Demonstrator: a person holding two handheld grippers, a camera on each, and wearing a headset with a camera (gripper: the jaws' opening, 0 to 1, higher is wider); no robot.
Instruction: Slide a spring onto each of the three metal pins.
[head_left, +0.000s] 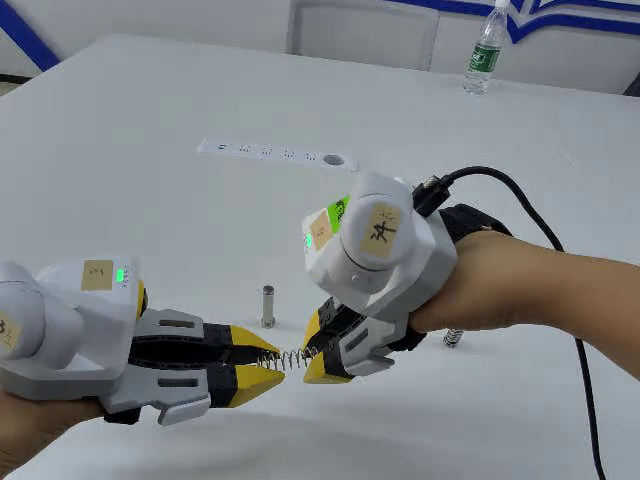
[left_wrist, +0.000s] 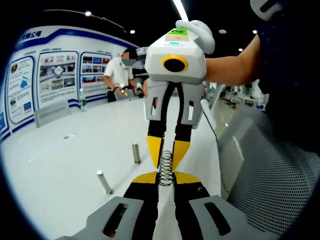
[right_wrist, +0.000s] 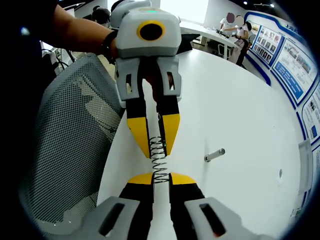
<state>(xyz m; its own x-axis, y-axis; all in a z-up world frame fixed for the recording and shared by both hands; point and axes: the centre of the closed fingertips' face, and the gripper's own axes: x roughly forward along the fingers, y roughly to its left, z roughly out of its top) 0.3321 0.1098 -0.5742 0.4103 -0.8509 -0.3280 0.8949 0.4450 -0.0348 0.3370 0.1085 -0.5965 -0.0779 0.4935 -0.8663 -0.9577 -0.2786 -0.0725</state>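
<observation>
A small steel spring (head_left: 293, 357) hangs level in the air between my two grippers, low over the white table (head_left: 150, 200). My left gripper (head_left: 272, 362) is shut on one end of it and my right gripper (head_left: 318, 358) on the other. In the left gripper view the spring (left_wrist: 165, 167) runs from my own jaws up into the right gripper (left_wrist: 167, 151). I cannot tell whether a pin is inside it. A bare metal pin (head_left: 268, 305) stands upright just behind the grippers. Another pin wrapped in a spring (head_left: 453, 338) stands to the right, partly hidden by the hand.
A white power strip (head_left: 280, 154) lies mid-table and a water bottle (head_left: 486, 50) stands at the far edge. A black cable (head_left: 545, 225) trails off the right gripper. A grey mesh chair (right_wrist: 65, 140) is at the table's near edge. People stand in the background.
</observation>
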